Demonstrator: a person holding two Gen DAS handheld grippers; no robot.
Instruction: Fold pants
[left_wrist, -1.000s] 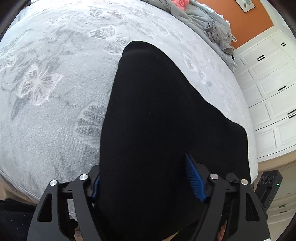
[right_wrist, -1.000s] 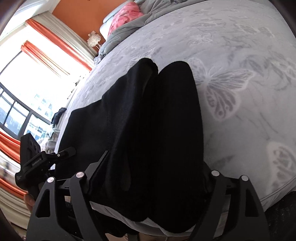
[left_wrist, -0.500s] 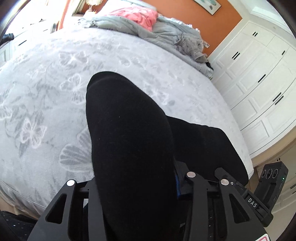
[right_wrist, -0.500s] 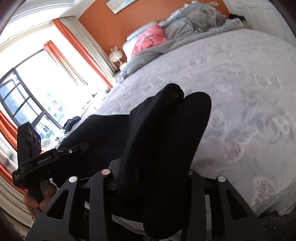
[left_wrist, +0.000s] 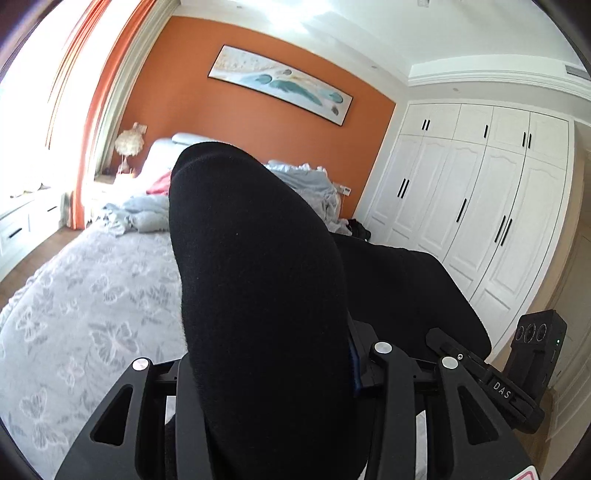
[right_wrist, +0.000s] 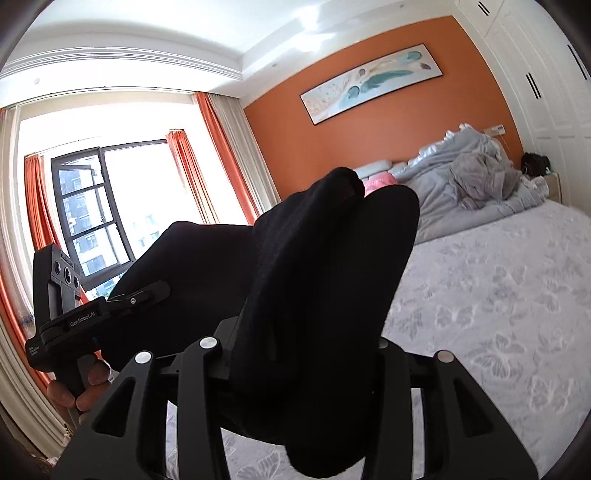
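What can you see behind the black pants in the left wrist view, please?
Behind the pants show the bed, crumpled grey bedding and the orange wall. The pants cover the middle of the bed and most of the headboard.

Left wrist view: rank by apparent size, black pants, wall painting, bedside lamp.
1. black pants, largest, though they sit right at the lens, which inflates them.
2. wall painting.
3. bedside lamp, smallest.
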